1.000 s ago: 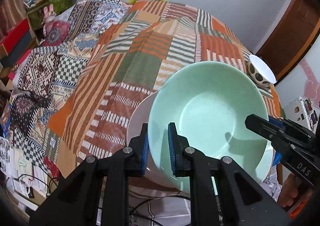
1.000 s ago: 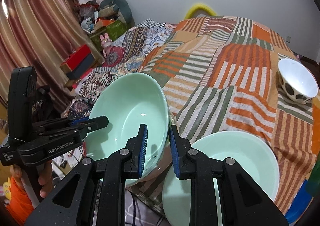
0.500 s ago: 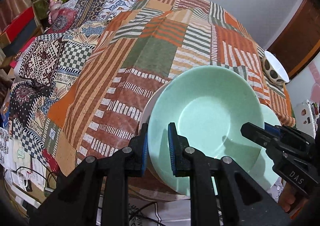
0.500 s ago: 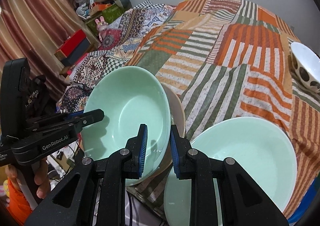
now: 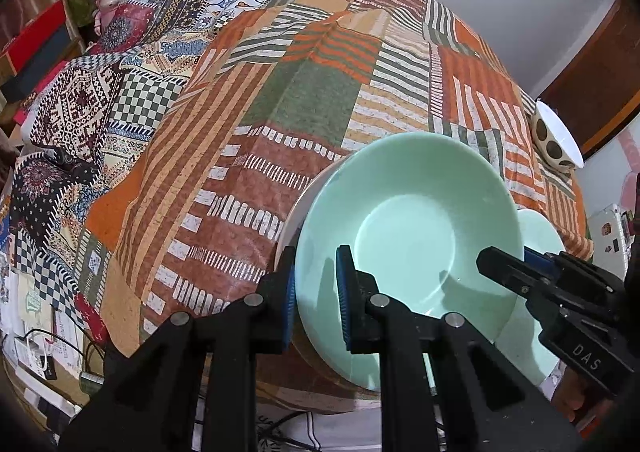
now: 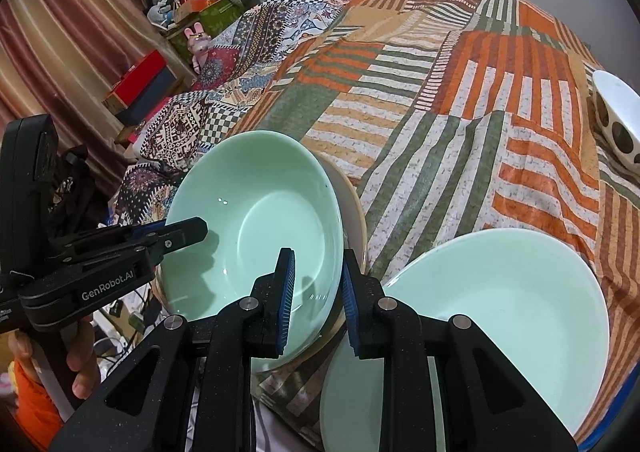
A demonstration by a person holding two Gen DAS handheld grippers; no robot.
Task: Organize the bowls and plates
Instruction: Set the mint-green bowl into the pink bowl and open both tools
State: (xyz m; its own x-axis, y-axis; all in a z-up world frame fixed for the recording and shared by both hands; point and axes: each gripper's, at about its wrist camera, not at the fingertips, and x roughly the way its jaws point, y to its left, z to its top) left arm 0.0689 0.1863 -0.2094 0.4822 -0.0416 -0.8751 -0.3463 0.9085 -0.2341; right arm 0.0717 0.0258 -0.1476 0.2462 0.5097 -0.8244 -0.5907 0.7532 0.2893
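Lowered green bowl (image 5: 408, 236) onto beige plate (image 6: 354, 208); left claw (image 5: 316, 252) clamped on rim, right claw (image 6: 317, 254) just easing open around it, stack nearly done.

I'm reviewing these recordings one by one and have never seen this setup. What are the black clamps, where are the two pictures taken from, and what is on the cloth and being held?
There is no robot here. A person holds a black two-finger clamp with blue pads in each hand, and a fisheye camera on each clamp looks along its fingers. One picture is from the left gripper, the other from the right gripper.

A striped patchwork cloth covers the surface. Both grippers straddle the rim of a mint-green deep ceramic dish, which sits over a cream plate. The left is clamped shut on the rim. The right's jaws have just been opening slightly with the rim between them, and I cannot tell if its pads press. A second mint-green dish lies alongside, and a white bowl with brown spots sits farther off.
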